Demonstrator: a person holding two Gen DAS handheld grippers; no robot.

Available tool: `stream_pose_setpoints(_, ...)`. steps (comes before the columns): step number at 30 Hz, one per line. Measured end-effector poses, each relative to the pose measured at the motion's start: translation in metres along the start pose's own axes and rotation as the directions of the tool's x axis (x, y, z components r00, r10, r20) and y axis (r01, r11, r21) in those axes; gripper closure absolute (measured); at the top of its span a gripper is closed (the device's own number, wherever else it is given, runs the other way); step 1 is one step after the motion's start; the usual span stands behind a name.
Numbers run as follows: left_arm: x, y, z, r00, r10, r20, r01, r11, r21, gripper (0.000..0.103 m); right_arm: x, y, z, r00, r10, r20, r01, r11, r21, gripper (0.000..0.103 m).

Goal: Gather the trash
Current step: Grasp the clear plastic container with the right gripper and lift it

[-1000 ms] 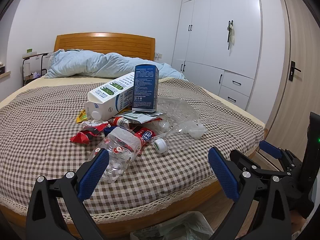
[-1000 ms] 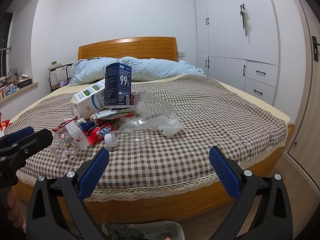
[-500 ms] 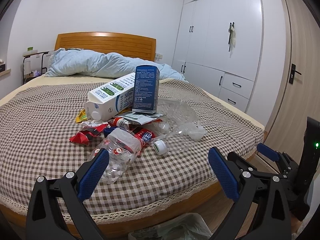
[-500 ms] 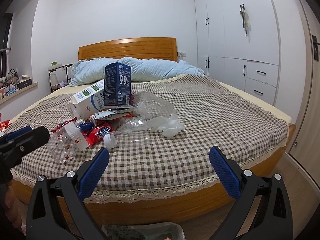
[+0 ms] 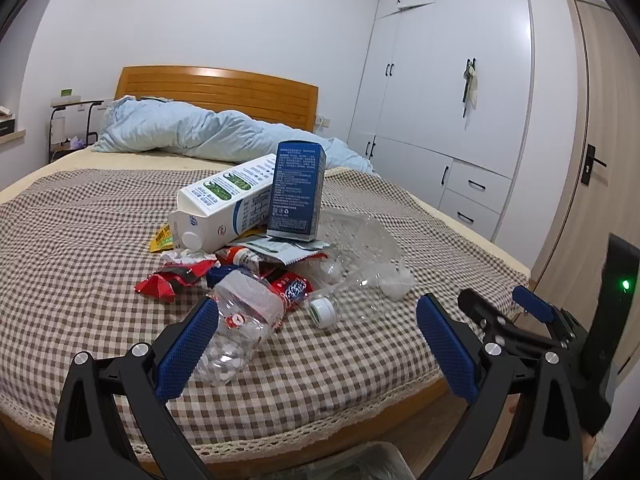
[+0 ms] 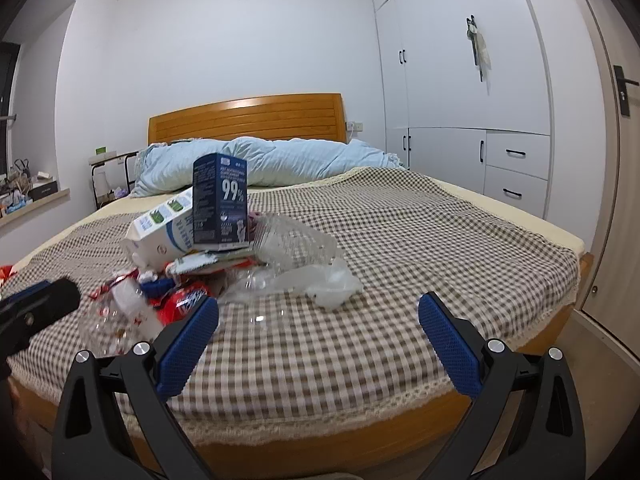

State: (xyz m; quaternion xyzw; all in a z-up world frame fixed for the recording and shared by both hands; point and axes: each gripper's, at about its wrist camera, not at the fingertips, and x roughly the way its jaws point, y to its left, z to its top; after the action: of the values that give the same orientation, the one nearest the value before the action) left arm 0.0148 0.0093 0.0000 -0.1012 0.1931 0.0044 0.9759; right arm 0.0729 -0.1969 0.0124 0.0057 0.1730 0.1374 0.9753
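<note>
A heap of trash lies on the checked bedspread (image 5: 80, 264): a white milk carton (image 5: 224, 208) on its side, an upright dark blue box (image 5: 298, 194), red wrappers (image 5: 176, 278), a crushed clear bottle (image 5: 240, 328) and a second clear bottle with a white cap (image 5: 324, 311). My left gripper (image 5: 316, 340) is open just short of the bed's foot edge, nothing between its fingers. In the right wrist view the same blue box (image 6: 220, 208) and carton (image 6: 160, 232) show left of centre. My right gripper (image 6: 318, 340) is open and empty, over the bed's front edge.
A plastic-lined bin (image 5: 352, 464) sits on the floor below the left gripper. A blue duvet (image 5: 192, 136) lies by the wooden headboard (image 5: 216, 84). White wardrobes (image 5: 452, 92) and a door (image 5: 600, 160) stand on the right, a bedside rack (image 5: 68, 120) on the left.
Both grippers have risen and moved slightly closer to the bed; the bin has dropped out of the right wrist view. Nothing on the bed has moved.
</note>
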Motion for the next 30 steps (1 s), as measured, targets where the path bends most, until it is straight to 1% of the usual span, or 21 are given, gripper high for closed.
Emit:
stream_pose_setpoints(4, 0.006, 0.005, 0.001, 1.000, 0.011, -0.001, -0.011, 1.000, -0.022, 0.007, 0.012, -0.010, 0.011, 0.999, 0.038, -0.020, -0.037, 0.998, 0.058, 0.007)
stream_pose_setpoints(6, 0.011, 0.009, 0.002, 1.000, 0.013, -0.013, -0.014, 0.999, -0.032, 0.007, 0.019, -0.013, 0.019, 0.999, 0.035, -0.022, -0.034, 0.998, 0.054, 0.007)
stream_pose_setpoints(7, 0.014, 0.011, 0.003, 1.000, 0.017, -0.018, -0.017, 0.999, -0.034, 0.007, 0.023, -0.012, 0.023, 0.999, 0.032, -0.021, -0.032, 0.999, 0.038, 0.007)
stream_pose_setpoints(10, 0.020, 0.018, 0.009, 0.999, 0.028, -0.017, -0.029, 0.999, -0.046, 0.007, 0.040, -0.004, 0.035, 0.998, 0.046, -0.045, -0.049, 0.997, -0.062, 0.007)
stream_pose_setpoints(11, 0.022, 0.020, 0.012, 0.999, 0.029, -0.015, -0.029, 0.998, -0.052, 0.007, 0.049, 0.001, 0.038, 0.997, 0.044, -0.062, -0.051, 0.992, -0.114, 0.007)
stream_pose_setpoints(13, 0.028, 0.028, 0.018, 0.999, 0.037, -0.013, -0.038, 0.997, -0.069, 0.007, 0.064, 0.008, 0.042, 0.997, 0.021, -0.068, -0.034, 0.978, -0.206, 0.007)
stream_pose_setpoints(14, 0.030, 0.030, 0.021, 0.999, 0.043, -0.009, -0.043, 0.996, -0.073, 0.007, 0.074, 0.012, 0.045, 0.997, 0.014, -0.077, -0.034, 0.966, -0.257, 0.006)
stream_pose_setpoints(16, 0.036, 0.038, 0.027, 0.998, 0.069, 0.010, -0.068, 0.994, -0.088, 0.007, 0.092, 0.019, 0.049, 0.993, 0.024, -0.118, -0.063, 0.941, -0.332, 0.007)
stream_pose_setpoints(19, 0.045, 0.048, 0.036, 0.997, 0.079, 0.016, -0.076, 0.989, -0.125, 0.007, 0.119, 0.031, 0.052, 0.981, 0.026, -0.191, -0.111, 0.887, -0.448, 0.007)
stream_pose_setpoints(20, 0.047, 0.051, 0.038, 0.996, 0.083, 0.016, -0.080, 0.988, -0.135, 0.007, 0.128, 0.035, 0.054, 0.976, 0.026, -0.217, -0.131, 0.864, -0.487, 0.007)
stream_pose_setpoints(22, 0.053, 0.056, 0.045, 0.995, 0.094, 0.021, -0.090, 0.985, -0.149, 0.007, 0.141, 0.042, 0.055, 0.968, 0.008, -0.250, -0.148, 0.824, -0.547, 0.007)
stream_pose_setpoints(24, 0.060, 0.057, 0.052, 0.995, 0.098, 0.026, -0.094, 0.985, -0.144, 0.007, 0.157, 0.052, 0.057, 0.956, -0.019, -0.294, -0.170, 0.779, -0.604, 0.007)
stream_pose_setpoints(27, 0.067, 0.056, 0.058, 0.994, 0.100, 0.043, -0.094, 0.988, -0.123, 0.007, 0.180, 0.062, 0.056, 0.931, -0.063, -0.361, -0.207, 0.721, -0.661, 0.007)
stream_pose_setpoints(29, 0.070, 0.058, 0.059, 0.994, 0.096, 0.044, -0.090, 0.988, -0.127, 0.007, 0.196, 0.068, 0.054, 0.911, -0.102, -0.399, -0.225, 0.689, -0.689, 0.007)
stream_pose_setpoints(30, 0.072, 0.060, 0.058, 0.995, 0.093, 0.040, -0.087, 0.986, -0.143, 0.007, 0.203, 0.070, 0.054, 0.906, -0.118, -0.406, -0.222, 0.683, -0.695, 0.007)
